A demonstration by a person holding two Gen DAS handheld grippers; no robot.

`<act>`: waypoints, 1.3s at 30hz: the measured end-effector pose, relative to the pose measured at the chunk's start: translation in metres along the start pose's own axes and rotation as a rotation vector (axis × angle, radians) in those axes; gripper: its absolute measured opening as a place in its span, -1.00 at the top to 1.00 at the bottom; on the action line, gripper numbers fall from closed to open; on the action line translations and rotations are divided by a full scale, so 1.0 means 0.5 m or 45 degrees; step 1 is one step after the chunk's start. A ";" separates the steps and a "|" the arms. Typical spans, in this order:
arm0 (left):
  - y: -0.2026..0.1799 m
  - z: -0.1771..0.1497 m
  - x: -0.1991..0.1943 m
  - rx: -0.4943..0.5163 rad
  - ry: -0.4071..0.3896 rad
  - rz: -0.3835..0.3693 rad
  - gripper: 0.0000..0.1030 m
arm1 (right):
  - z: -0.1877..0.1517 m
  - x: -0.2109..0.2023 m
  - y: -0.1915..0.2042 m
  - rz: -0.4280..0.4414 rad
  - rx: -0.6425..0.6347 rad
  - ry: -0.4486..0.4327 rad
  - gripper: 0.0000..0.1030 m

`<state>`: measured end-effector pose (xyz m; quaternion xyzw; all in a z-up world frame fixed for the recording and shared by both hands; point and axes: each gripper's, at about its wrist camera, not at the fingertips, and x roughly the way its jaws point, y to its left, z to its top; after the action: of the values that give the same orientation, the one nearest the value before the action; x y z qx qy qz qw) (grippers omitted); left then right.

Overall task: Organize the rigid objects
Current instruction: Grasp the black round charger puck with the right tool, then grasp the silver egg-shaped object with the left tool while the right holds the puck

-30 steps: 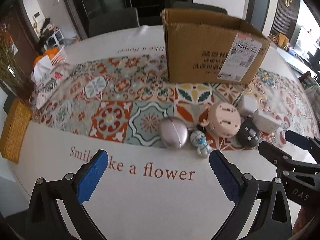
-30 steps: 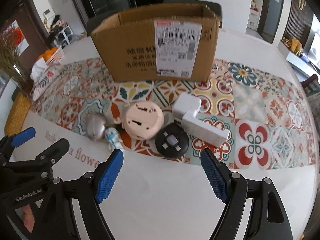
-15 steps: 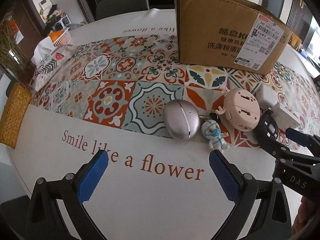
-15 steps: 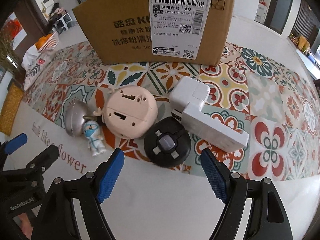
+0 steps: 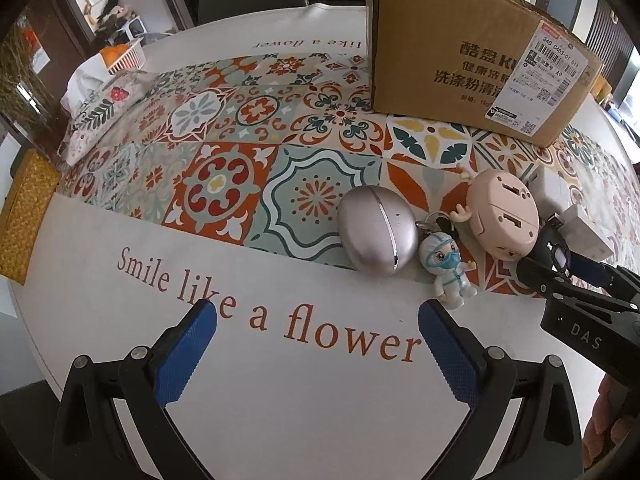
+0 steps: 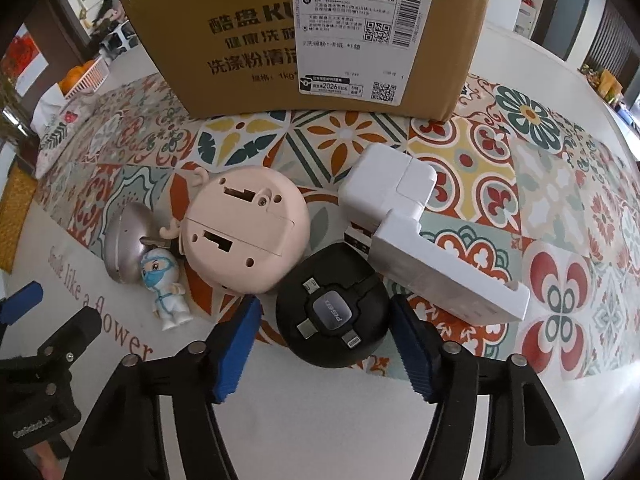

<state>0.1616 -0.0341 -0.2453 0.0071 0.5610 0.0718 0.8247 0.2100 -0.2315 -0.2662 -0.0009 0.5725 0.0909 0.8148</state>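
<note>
A black round cable reel [image 6: 333, 319] lies between the open fingers of my right gripper [image 6: 326, 338], which does not grip it. Behind it lie a pink round gadget [image 6: 246, 236], a white charger [image 6: 390, 188], a white block [image 6: 444, 270], a silver egg-shaped case [image 6: 124, 246] and a small masked figurine [image 6: 166, 286]. My left gripper [image 5: 318, 344] is open and empty over the white cloth, short of the silver case [image 5: 374, 236] and figurine [image 5: 448, 270]. The cardboard box [image 6: 320, 36] stands behind them all.
A patterned runner [image 5: 224, 176] crosses the white tablecloth [image 5: 280, 380]. At the far left are a floral pouch [image 5: 100, 120], a white basket with oranges [image 5: 122, 54] and a woven yellow mat [image 5: 24, 212]. The right gripper shows at the left wrist view's right edge [image 5: 576, 292].
Both grippers have moved forward toward the objects. The right gripper has lowered and narrowed so that its fingers now flank the black cable reel.
</note>
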 end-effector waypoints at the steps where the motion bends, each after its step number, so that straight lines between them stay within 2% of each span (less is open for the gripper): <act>1: 0.000 0.000 0.000 0.003 0.000 0.001 -0.99 | -0.001 0.001 0.000 -0.009 0.000 -0.002 -0.18; 2: 0.000 0.000 0.001 0.010 -0.002 -0.002 -0.99 | -0.003 0.002 0.000 -0.017 0.000 -0.003 -0.09; 7: -0.003 0.002 0.005 0.056 -0.004 -0.039 -0.99 | -0.009 0.000 0.000 -0.026 0.018 -0.005 -0.09; 16: -0.004 0.009 0.009 0.224 -0.052 -0.105 -0.97 | -0.055 -0.040 0.019 -0.036 0.111 0.012 -0.09; 28: -0.007 0.044 0.059 0.448 -0.053 -0.245 -0.77 | -0.070 -0.035 0.055 -0.052 0.226 0.039 -0.09; 32: -0.014 0.058 0.076 0.474 -0.037 -0.273 -0.64 | -0.064 -0.033 0.057 -0.080 0.242 0.034 -0.09; 37: -0.024 0.074 0.086 0.475 -0.038 -0.309 -0.60 | -0.055 -0.031 0.055 -0.096 0.264 0.021 -0.09; 39: -0.031 0.083 0.094 0.475 -0.036 -0.314 -0.53 | -0.051 -0.029 0.052 -0.109 0.271 0.020 -0.09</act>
<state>0.2184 -0.0408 -0.2747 0.0919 0.5497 -0.1349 0.8193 0.1777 -0.2106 -0.2587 0.0605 0.5848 -0.0054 0.8089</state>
